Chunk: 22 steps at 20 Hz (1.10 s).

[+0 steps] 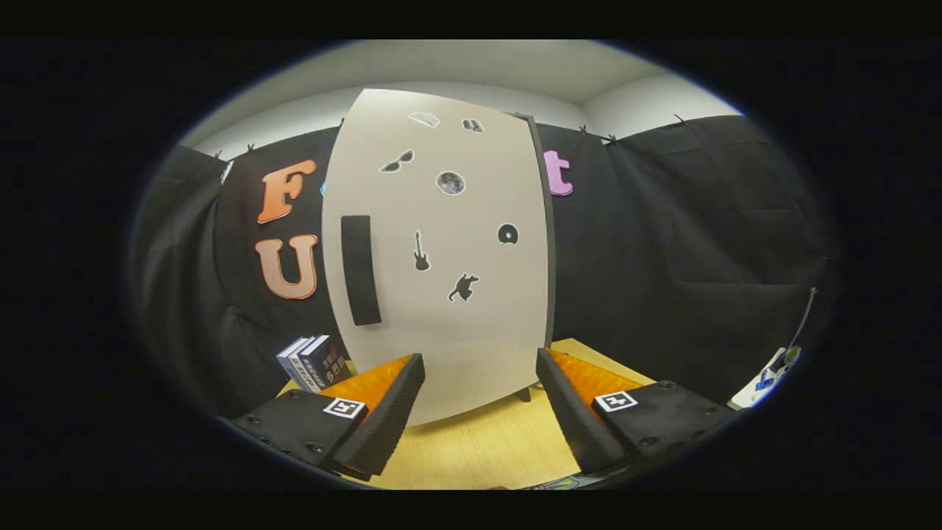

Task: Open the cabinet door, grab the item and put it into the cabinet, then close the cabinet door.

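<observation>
The gripper [480, 368] was level and released, facing one closed cabinet door [441, 250]; two books [313, 361] stood on the desk [478, 449].

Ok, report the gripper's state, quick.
Gripper: open, fingers spread apart and holding nothing, aimed at the closed white cabinet door with the black rectangular handle just ahead.

Your claw [480, 368] points at the cabinet door [456, 294], fingers spread wide with nothing between them. The cabinet stands on the counter [486, 449], just ahead of the fingertips. Its handle [360, 269] sits on the door's left side. Left of the cabinet, beside your left finger, books [313, 362] stand on the counter.
</observation>
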### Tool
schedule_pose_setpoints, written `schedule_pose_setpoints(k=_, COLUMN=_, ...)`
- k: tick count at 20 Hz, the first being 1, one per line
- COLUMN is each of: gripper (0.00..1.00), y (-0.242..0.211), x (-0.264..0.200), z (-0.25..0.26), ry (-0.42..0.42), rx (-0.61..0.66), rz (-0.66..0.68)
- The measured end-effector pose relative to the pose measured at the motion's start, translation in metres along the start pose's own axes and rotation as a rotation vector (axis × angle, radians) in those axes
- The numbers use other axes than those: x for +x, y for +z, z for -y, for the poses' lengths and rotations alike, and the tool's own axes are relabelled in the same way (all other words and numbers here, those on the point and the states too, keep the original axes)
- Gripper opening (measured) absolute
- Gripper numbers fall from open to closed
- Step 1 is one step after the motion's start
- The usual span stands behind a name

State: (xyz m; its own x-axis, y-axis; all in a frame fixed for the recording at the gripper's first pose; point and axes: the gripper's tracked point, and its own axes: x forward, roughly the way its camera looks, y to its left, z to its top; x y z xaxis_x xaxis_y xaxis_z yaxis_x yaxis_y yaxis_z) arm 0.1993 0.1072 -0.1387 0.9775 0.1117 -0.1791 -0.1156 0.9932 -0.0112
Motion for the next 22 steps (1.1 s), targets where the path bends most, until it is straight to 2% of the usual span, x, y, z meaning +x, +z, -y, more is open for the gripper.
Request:
schedule_pose_setpoints(k=13, gripper=0.98, y=0.041, x=-0.048, z=0.012, ry=-0.001, rx=0.014, rz=0.064)
schedule_pose_setpoints(k=22, gripper=0.98, y=0.036, x=-0.056, z=0.022, ry=-0.019, rx=0.022, rz=0.063)
